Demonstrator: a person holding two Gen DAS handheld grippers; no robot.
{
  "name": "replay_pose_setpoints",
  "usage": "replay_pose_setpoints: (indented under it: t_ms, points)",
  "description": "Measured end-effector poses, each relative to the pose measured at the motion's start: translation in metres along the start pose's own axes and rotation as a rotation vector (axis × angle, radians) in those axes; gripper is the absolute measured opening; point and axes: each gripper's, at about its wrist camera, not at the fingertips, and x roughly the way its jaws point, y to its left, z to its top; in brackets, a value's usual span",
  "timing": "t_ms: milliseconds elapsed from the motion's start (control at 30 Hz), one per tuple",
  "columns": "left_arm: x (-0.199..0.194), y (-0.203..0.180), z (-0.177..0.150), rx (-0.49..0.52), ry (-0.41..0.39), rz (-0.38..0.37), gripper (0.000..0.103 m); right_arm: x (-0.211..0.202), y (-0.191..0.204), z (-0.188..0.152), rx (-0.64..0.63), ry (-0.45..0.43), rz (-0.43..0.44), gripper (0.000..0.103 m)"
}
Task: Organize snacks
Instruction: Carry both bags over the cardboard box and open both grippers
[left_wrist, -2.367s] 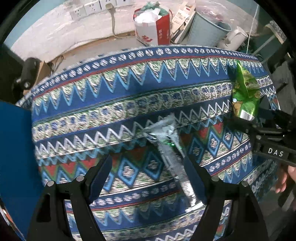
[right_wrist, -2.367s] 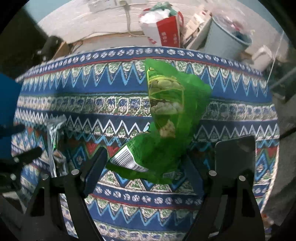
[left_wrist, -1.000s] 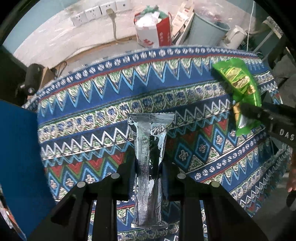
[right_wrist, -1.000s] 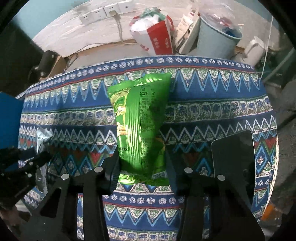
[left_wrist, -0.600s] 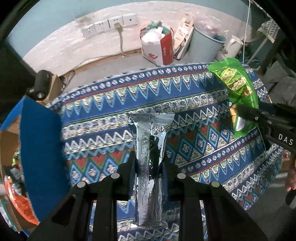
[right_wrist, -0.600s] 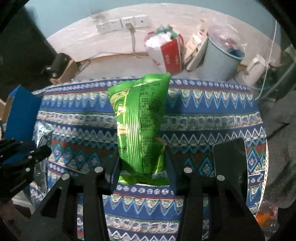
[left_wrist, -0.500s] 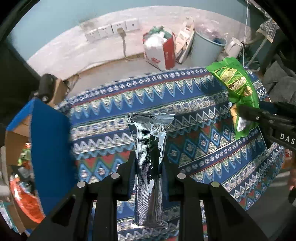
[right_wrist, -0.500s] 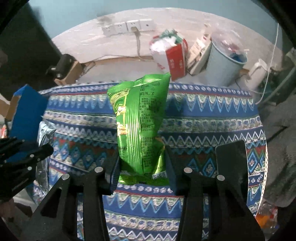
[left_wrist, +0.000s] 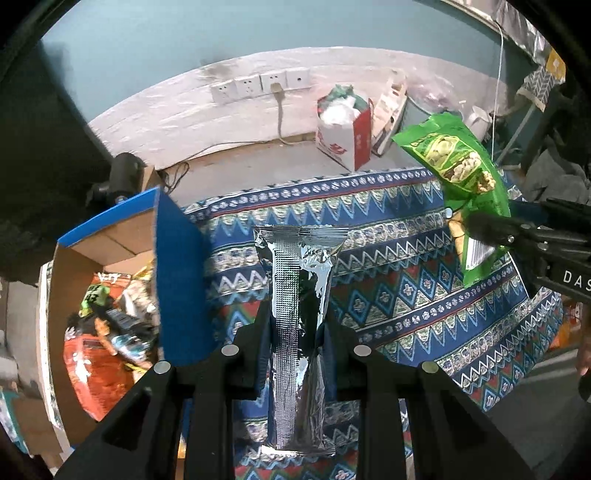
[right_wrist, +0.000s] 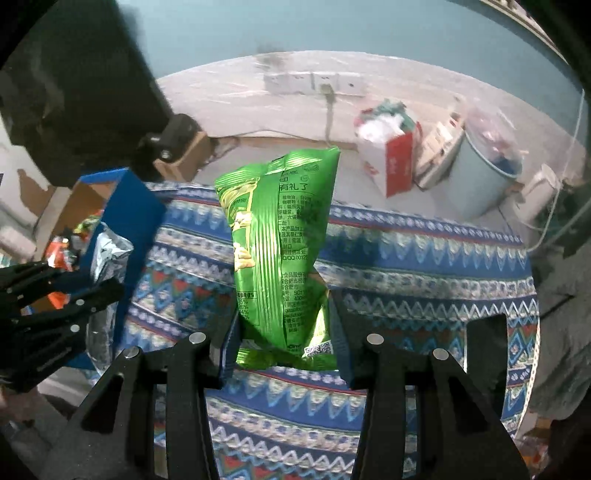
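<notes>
While both grippers hang above the table, we count two snack packs in them, one apiece. The left gripper has its jaws closed on a silver foil packet, long, narrow and crinkled, with a crimped top edge, standing upright between the pads and clear of the cloth. The right gripper pinches the lower part of a green snack bag, glossy, ribbed with fine vertical lines and printed with small text and a code near its bottom seam; it too is held in the air over the table.

Below them lies one patterned tablecloth, woven in blue, red and green zigzags and diamonds. To the left we see one open cardboard box with blue flaps, holding more packets, too blurred and overlapped for us to count.

Behind stand four wall sockets, one red-and-white paper bag, one pale bin and one white kettle, the bin partly cut off by the green bag in the left view.
</notes>
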Motion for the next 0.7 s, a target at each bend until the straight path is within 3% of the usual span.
replay_pose_setpoints:
  t_ms: [700]
  points:
    - [-0.034,0.110,-0.038,-0.171,-0.058,0.057,0.025,0.008,0.116,0.035,-0.153,-0.018,0.109,0.042]
